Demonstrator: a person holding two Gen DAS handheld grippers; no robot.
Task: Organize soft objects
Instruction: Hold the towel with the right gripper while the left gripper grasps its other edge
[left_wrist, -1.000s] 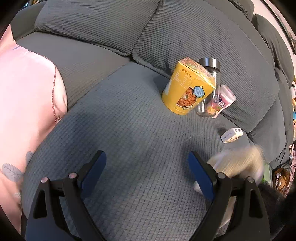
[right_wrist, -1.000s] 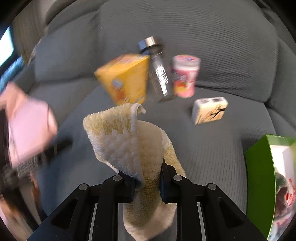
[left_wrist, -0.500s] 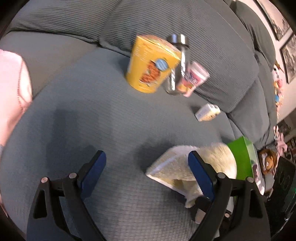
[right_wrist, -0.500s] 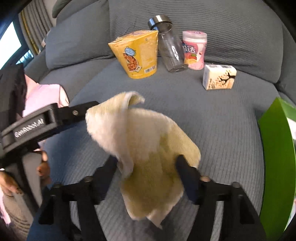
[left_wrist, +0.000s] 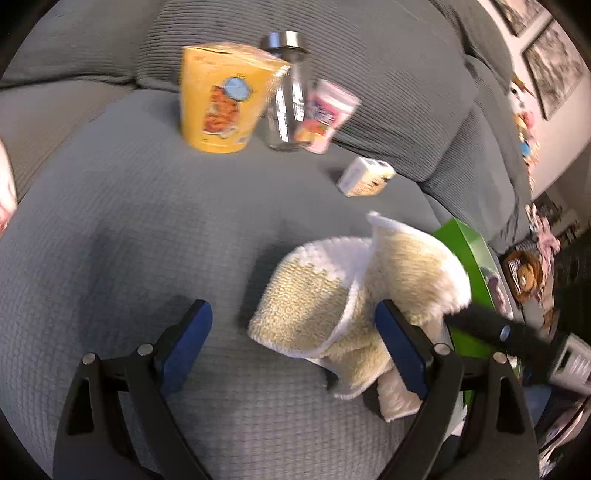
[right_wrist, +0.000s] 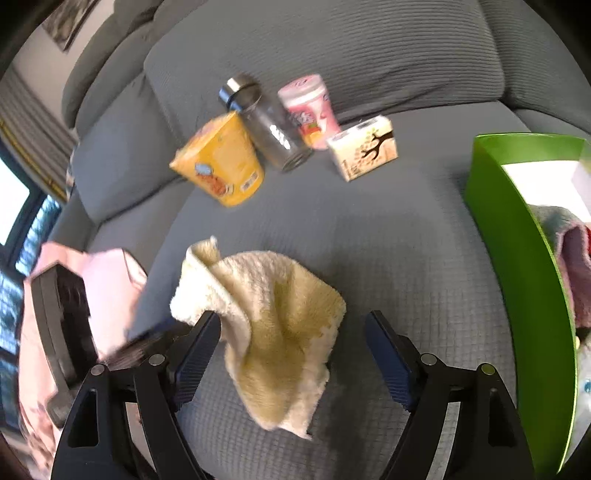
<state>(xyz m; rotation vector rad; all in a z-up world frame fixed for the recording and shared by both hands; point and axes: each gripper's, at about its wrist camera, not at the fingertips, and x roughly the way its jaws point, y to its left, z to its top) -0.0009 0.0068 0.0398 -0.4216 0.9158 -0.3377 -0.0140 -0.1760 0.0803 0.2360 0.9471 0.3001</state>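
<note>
On the grey sofa seat (right_wrist: 388, 240) the yellow towel (right_wrist: 273, 317) lies crumpled between my two tools, not yet in the green box (right_wrist: 517, 236), which already holds some soft pink cloth. My right tool (right_wrist: 291, 354) is spread wide around the towel; my left tool (left_wrist: 291, 343) is spread too, gripping nothing. From the right wrist view the towel's long axis runs from upper left to lower right.
</note>
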